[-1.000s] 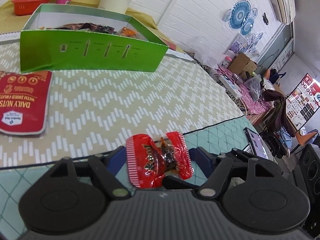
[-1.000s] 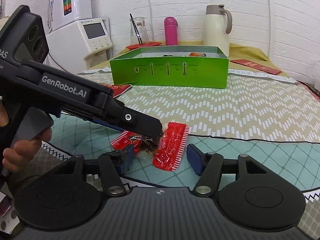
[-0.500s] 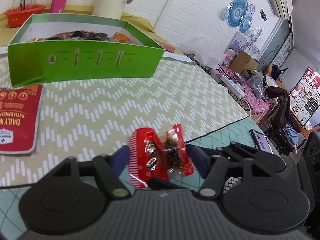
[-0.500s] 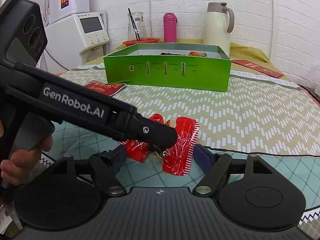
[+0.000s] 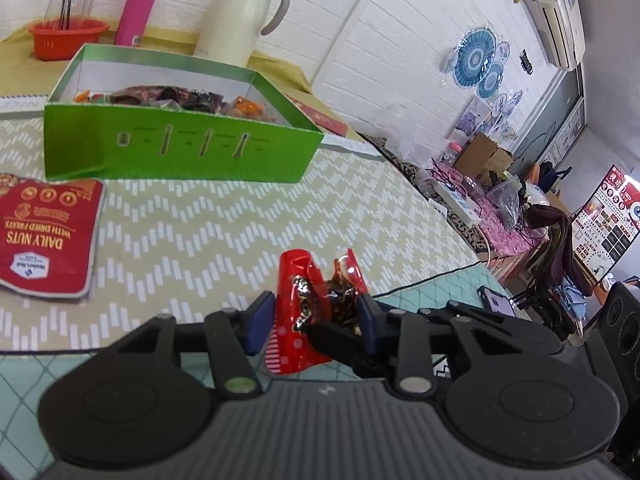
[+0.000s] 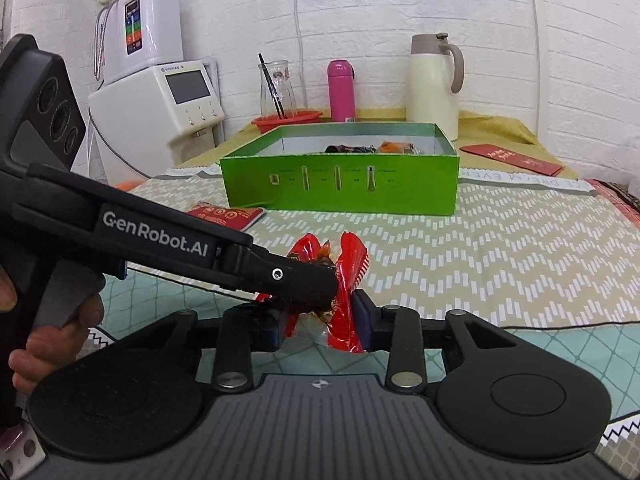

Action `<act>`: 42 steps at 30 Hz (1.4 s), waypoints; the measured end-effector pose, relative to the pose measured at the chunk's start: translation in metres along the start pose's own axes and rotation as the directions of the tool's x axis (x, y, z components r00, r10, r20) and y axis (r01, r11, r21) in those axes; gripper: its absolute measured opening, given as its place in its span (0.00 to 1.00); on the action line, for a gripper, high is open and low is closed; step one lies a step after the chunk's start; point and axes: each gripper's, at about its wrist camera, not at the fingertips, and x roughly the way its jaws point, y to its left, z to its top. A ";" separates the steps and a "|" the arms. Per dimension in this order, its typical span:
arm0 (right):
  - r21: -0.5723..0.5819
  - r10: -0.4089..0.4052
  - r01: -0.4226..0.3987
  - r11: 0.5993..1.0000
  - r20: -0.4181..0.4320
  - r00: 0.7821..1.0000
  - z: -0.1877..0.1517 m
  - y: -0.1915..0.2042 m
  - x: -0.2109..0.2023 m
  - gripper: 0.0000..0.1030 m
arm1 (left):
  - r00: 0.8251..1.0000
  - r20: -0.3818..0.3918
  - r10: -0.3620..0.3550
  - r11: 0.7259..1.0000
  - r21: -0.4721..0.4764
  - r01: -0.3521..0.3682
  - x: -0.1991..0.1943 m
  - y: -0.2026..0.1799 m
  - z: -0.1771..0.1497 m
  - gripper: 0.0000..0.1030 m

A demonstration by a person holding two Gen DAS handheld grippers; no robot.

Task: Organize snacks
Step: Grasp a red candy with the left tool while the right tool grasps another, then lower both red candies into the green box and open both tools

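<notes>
A crumpled red snack packet [image 5: 304,300] [image 6: 348,280] hangs just above the teal mat near the table's front edge. My left gripper [image 5: 314,316] has its blue pads pressed on both sides of it, jaws still closing. In the right wrist view the left gripper's black finger [image 6: 280,276] reaches in from the left. My right gripper [image 6: 318,320] also has the packet between its jaws, which are closing, pads touching the wrapper. The open green box [image 5: 180,152] [image 6: 340,188] stands behind, with several snacks inside.
A red Daily Nuts pouch [image 5: 44,240] [image 6: 226,216] lies left of the box. Behind the box stand a cream jug [image 6: 434,84], a pink bottle [image 6: 341,90] and an orange basket [image 6: 286,120]. A red envelope [image 6: 512,158] lies far right. A hand [image 6: 52,344] holds the left gripper.
Both grippers' jaws have narrowed onto the packet, which went from lying flat on the mat to crumpled and slightly lifted. The left wrist view has tilted up a little.
</notes>
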 end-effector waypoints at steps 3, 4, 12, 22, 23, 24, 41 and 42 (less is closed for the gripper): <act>-0.014 0.012 -0.011 1.000 0.034 0.999 0.011 0.001 -0.002 0.59 | 0.999 0.037 -0.003 1.000 0.010 0.003 -0.010 -0.001 0.011 0.34; -0.020 0.016 -0.015 1.000 0.047 0.999 0.016 0.002 -0.003 0.59 | 0.999 0.052 -0.004 1.000 0.014 0.003 -0.014 -0.002 0.016 0.34; -0.065 0.054 -0.044 0.997 0.173 0.983 0.063 0.003 0.012 0.59 | 0.984 0.177 0.016 0.998 0.053 -0.026 -0.029 0.001 0.068 0.34; -0.058 0.087 -0.075 0.995 0.249 0.965 0.103 -0.010 0.072 0.59 | 0.976 0.216 0.014 1.000 -0.011 -0.012 0.001 0.049 0.133 0.34; -0.057 0.087 -0.075 0.996 0.247 0.965 0.105 -0.013 0.079 0.59 | 0.977 0.213 0.019 1.000 -0.010 -0.018 0.007 0.053 0.138 0.34; -0.054 0.087 -0.076 0.996 0.244 0.966 0.107 -0.015 0.085 0.59 | 0.977 0.211 0.024 1.000 -0.010 -0.023 0.012 0.056 0.142 0.34; -0.094 0.032 -0.015 0.995 0.182 0.983 0.094 -0.036 0.150 1.00 | 0.965 0.214 0.150 0.989 -0.040 -0.144 0.063 0.111 0.155 0.75; -0.098 0.026 -0.008 0.995 0.185 0.982 0.093 -0.035 0.149 1.00 | 0.961 0.215 0.174 0.985 -0.034 -0.170 0.062 0.108 0.155 0.75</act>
